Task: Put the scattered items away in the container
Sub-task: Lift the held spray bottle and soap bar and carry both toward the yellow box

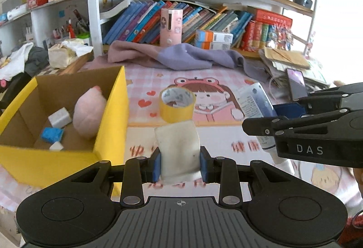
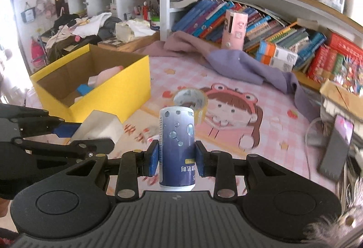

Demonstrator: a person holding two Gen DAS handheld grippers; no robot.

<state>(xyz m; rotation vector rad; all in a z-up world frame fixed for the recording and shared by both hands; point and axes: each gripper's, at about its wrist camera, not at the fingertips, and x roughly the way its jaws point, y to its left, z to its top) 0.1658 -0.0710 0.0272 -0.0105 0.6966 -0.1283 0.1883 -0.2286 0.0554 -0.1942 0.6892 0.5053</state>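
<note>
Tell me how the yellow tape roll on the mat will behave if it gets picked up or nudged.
The yellow tape roll rests flat on its end on the mat, so a nudge should slide it rather than roll it. Tipped onto its rim, it would probably roll. The hollow ring looks stiff and light, with a wall a gripper could likely pinch.

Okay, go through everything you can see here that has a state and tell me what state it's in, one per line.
Left gripper: shut on the white block.
Right gripper: shut on the blue tube.
Yellow box: open, partly filled.
Pink plush: inside the box.
Tape roll: on the mat, not yet picked up.
Phone: screen lit.
</note>
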